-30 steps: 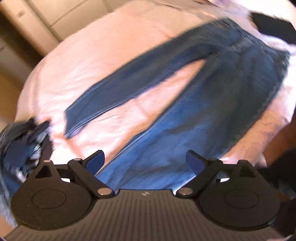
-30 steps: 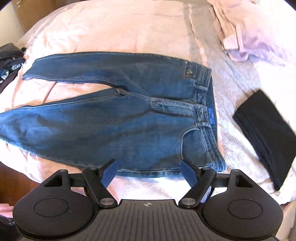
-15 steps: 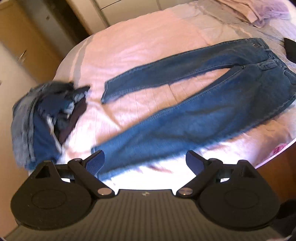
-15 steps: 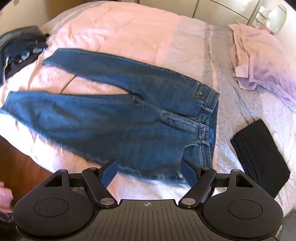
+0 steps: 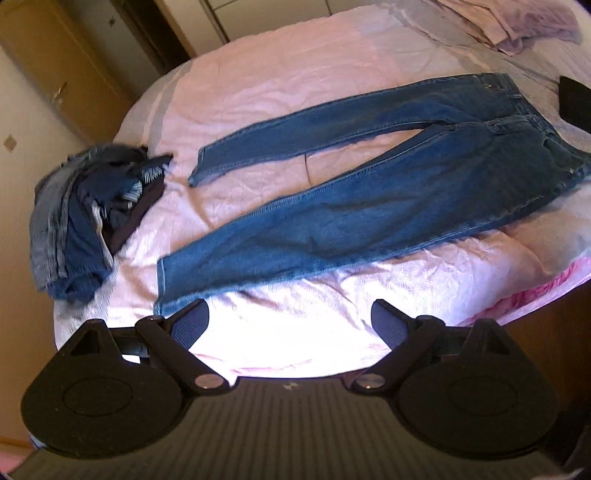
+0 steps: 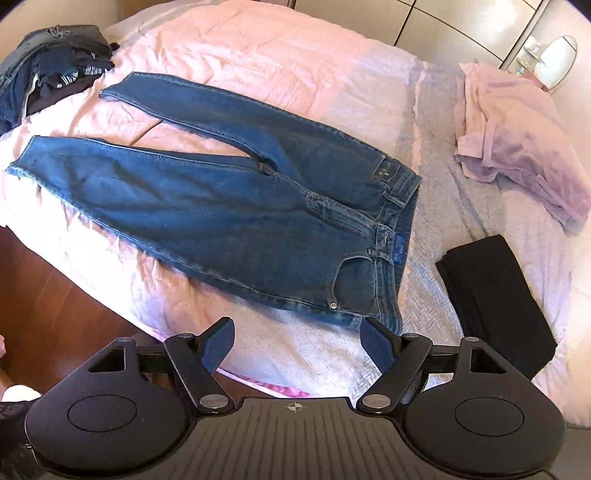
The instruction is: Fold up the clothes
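Denim jeans [image 6: 236,206] lie flat on my pink bed [image 6: 280,66], between a clothes heap [image 6: 48,70] and a black folded garment [image 6: 495,302], while my left gripper [image 5: 290,323] and right gripper [image 6: 297,341] hover angled down, both spread wide and empty.

A pink quilted bedspread [image 6: 280,62] was spread over the bed, with a paler herringbone-woven throw [image 6: 439,206] laid across one part of it. Wooden flooring [image 6: 48,306] was seen beside the bed. White panelled wardrobe doors [image 6: 443,18] and an oval mirror [image 6: 559,61] were seen behind it, and a wooden door [image 5: 55,55] in the left wrist view.
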`<action>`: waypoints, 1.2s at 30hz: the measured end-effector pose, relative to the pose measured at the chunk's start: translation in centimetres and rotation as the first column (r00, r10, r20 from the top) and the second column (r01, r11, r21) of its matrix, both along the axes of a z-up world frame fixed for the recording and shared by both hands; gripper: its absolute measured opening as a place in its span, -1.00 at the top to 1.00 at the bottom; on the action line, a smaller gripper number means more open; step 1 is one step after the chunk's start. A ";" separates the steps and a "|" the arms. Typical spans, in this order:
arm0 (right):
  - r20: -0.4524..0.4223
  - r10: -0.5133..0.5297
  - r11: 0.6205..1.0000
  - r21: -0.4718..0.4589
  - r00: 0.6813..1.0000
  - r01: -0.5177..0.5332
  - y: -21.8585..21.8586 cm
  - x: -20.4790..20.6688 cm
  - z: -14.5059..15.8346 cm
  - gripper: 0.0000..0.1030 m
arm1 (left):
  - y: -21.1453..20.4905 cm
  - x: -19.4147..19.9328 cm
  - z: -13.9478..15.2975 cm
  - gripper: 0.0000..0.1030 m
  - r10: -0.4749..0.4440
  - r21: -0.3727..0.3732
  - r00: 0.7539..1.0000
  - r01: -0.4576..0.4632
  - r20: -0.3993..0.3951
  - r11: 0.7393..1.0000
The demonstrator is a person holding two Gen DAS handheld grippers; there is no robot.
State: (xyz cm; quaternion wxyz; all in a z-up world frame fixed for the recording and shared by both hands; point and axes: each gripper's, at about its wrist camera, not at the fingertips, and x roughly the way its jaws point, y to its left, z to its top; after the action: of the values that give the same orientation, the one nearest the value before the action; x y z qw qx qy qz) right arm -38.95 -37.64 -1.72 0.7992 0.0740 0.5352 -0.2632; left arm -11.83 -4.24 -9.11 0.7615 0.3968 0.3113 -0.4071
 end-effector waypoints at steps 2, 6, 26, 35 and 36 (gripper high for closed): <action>0.011 -0.010 1.000 0.008 1.000 0.010 0.1 -0.4 0.0 -0.52 | -0.3 -0.1 0.1 -0.80 -0.009 -0.001 1.000 0.009 0.012 1.000; 0.016 -0.026 1.000 0.018 1.000 0.025 -0.1 -0.7 -0.1 -0.52 | -0.9 0.0 0.2 -0.80 -0.022 -0.005 0.999 0.022 0.025 1.000; 0.022 0.091 0.993 -0.083 0.996 -0.089 -2.3 3.1 -5.9 -0.51 | 0.6 9.4 -8.9 -0.64 -0.270 0.244 0.928 0.209 0.257 0.947; -0.101 0.235 0.946 -0.205 0.967 -0.252 -1.6 6.6 -11.7 -0.20 | 0.2 15.6 -20.6 -0.16 -0.546 0.489 0.761 0.349 0.351 0.800; -0.120 0.249 0.940 -0.210 0.961 -0.270 -1.5 6.7 -12.5 -0.19 | 0.1 16.2 -21.5 -0.14 -0.563 0.504 0.750 0.356 0.348 0.787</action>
State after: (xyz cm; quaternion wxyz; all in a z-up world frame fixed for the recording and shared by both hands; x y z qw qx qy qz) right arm -32.22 -39.11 -14.19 0.8046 -0.1000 0.5435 -0.2174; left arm 4.36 -4.19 -30.57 0.5869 0.6995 0.0794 -0.4000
